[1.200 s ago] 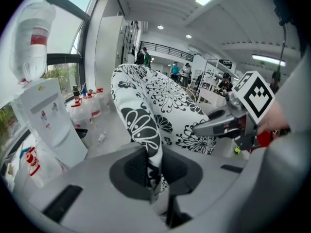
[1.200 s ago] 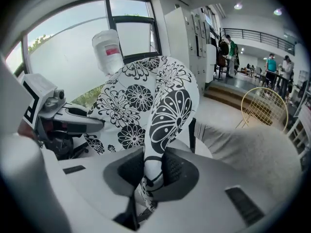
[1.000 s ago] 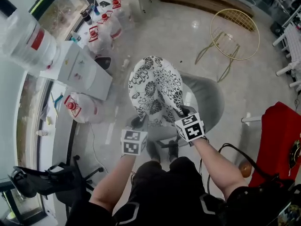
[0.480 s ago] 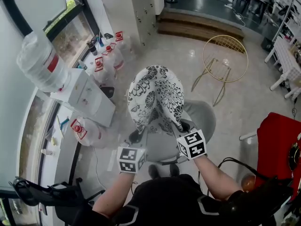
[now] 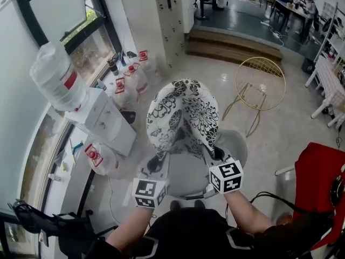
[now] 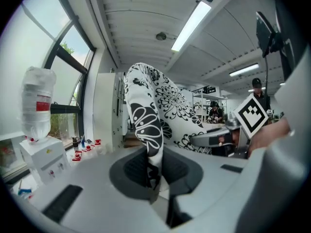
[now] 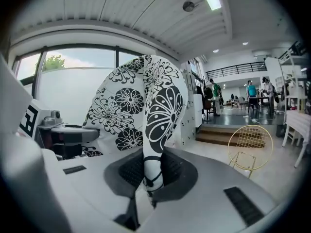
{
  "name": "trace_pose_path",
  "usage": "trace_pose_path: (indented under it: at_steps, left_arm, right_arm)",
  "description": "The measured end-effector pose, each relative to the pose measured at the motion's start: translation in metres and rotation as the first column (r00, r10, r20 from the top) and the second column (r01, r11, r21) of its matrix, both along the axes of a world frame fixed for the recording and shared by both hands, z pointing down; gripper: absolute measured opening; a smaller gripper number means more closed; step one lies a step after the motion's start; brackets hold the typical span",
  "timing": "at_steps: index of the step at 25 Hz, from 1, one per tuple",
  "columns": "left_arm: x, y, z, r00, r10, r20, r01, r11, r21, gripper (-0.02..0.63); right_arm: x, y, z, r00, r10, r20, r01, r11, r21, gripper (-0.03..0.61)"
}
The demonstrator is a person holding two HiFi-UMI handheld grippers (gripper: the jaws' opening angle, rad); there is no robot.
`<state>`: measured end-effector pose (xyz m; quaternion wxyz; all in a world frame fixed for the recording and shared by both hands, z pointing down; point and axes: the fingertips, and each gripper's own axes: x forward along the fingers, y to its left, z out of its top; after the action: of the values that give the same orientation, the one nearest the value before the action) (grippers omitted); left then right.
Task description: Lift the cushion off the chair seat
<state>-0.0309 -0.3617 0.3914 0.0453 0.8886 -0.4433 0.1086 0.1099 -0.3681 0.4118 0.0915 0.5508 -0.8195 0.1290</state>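
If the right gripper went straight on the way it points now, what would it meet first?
The flowered cushion itself: the right gripper is shut on its edge, and the fabric rises directly ahead. What lies behind the cushion is hidden, so I cannot judge further.

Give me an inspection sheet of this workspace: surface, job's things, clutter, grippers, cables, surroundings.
Surface: grey chair seat, on a glossy floor.
Job's things: floral cushion held up over the seat, bulging upward; fully clear or not, cannot tell.
Clutter: water jugs on the floor beside a water dispenser.
Grippers: left gripper and right gripper each shut on the cushion's near edge.
Cables: black cable by the right arm.
Surroundings: gold wire chair, red object, window, steps.
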Motion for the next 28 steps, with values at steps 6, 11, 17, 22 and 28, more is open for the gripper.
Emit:
trace_pose_path:
  at_steps: [6,11,17,22,28]
  left_arm:
    - [-0.009,-0.001,-0.024,0.999,-0.035,0.001,0.034,0.997,0.065,0.038]
    - [-0.019,-0.001,-0.033,0.998,-0.063,-0.012,0.064,0.994,0.093,0.038]
    - [-0.023,0.003,-0.039,0.997,-0.082,-0.009,0.083,0.99,0.112,0.038]
    - [-0.02,0.006,-0.042,0.996,-0.085,-0.019,0.087,0.989,0.12,0.038]
    - [-0.021,0.007,-0.042,0.997,-0.082,-0.008,0.082,0.989,0.126,0.038]
  right_arm:
    - [0.004,-0.004,-0.027,1.0,0.005,0.001,-0.006,0.998,0.064,0.041]
    - [0.003,0.0,-0.036,1.0,-0.002,-0.02,0.004,0.995,0.097,0.04]
    - [0.002,0.001,-0.041,1.0,-0.007,-0.001,0.007,0.994,0.112,0.038]
    - [0.005,0.002,-0.047,1.0,-0.013,0.003,0.013,0.993,0.12,0.038]
    - [0.004,0.004,-0.048,1.0,-0.011,0.006,0.01,0.993,0.117,0.038]
